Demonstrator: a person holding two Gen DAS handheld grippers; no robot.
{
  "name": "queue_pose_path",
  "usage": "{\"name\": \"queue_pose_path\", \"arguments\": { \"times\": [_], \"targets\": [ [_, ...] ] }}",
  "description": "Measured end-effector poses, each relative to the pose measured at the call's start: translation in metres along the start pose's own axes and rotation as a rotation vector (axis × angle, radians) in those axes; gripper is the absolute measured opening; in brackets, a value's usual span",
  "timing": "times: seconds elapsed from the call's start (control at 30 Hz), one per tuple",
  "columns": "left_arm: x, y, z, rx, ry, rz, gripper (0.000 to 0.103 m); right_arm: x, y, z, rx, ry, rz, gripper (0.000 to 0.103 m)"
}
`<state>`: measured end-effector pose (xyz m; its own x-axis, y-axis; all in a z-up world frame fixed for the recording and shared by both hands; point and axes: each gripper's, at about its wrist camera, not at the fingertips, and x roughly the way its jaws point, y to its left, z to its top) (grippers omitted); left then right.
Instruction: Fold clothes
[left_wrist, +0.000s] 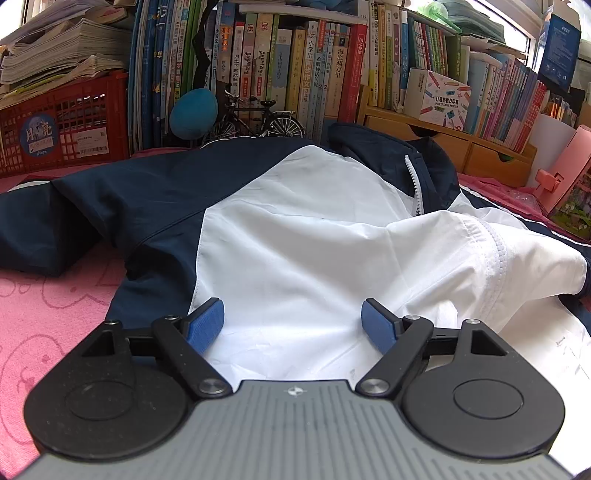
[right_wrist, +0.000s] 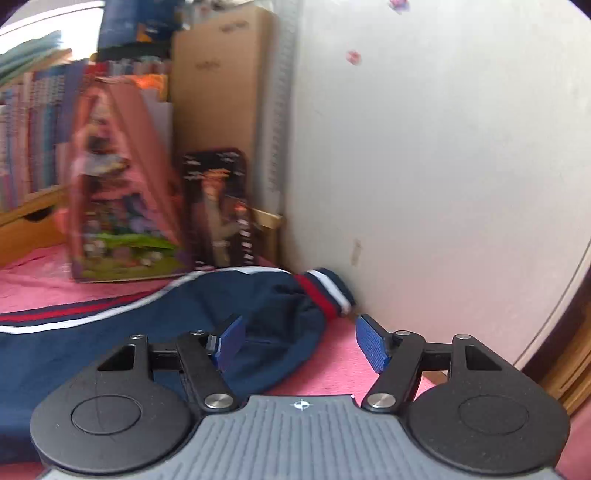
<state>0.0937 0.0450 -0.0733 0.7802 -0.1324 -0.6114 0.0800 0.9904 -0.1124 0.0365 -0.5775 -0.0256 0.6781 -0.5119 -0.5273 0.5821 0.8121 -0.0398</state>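
Note:
A navy and white zip jacket (left_wrist: 295, 229) lies spread on the pink cloth (left_wrist: 44, 332), its collar toward the books. My left gripper (left_wrist: 293, 317) hovers open over the white front panel, nothing between its blue pads. In the right wrist view the jacket's navy sleeve (right_wrist: 229, 310) lies flat, its red, white and navy cuff (right_wrist: 325, 291) close to the wall. My right gripper (right_wrist: 299, 338) stands open just above the sleeve's end, with no cloth pinched between its pads.
Rows of books (left_wrist: 314, 74), a red crate (left_wrist: 62, 129), a model bicycle (left_wrist: 258, 122) and wooden drawers (left_wrist: 480, 147) line the back. A pink toy box (right_wrist: 122, 192) and a dark box (right_wrist: 218, 206) stand near the white wall (right_wrist: 443, 166).

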Motion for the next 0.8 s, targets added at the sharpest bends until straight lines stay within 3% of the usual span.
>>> {"name": "queue_pose_path", "arguments": {
  "times": [0.13, 0.2, 0.37, 0.47, 0.6, 0.7, 0.8],
  "targets": [
    [0.000, 0.000, 0.000, -0.003, 0.000, -0.003, 0.083, -0.056, 0.077, -0.005, -0.089, -0.035, 0.378, 0.066],
    [0.000, 0.001, 0.000, -0.007, -0.002, -0.005, 0.083, -0.087, 0.130, -0.021, -0.165, -0.028, 0.544, 0.057],
    [-0.001, 0.002, 0.000, -0.019, -0.005, -0.014, 0.083, -0.150, 0.250, -0.065, -0.419, -0.023, 0.777, 0.055],
    [-0.001, 0.002, 0.000, -0.023, -0.006, -0.017, 0.083, -0.167, 0.304, -0.084, -0.588, -0.012, 0.768, 0.054],
    [-0.002, 0.005, -0.001, -0.042, -0.012, -0.034, 0.084, -0.123, 0.345, -0.088, -0.666, 0.102, 0.654, 0.054],
    [-0.003, 0.008, -0.001, -0.058, -0.016, -0.048, 0.085, -0.085, 0.352, -0.083, -0.656, 0.116, 0.544, 0.064],
    [-0.002, 0.007, -0.001, -0.050, -0.013, -0.046, 0.086, -0.088, 0.329, -0.064, -0.602, 0.092, 0.522, 0.063]
  ]
}}
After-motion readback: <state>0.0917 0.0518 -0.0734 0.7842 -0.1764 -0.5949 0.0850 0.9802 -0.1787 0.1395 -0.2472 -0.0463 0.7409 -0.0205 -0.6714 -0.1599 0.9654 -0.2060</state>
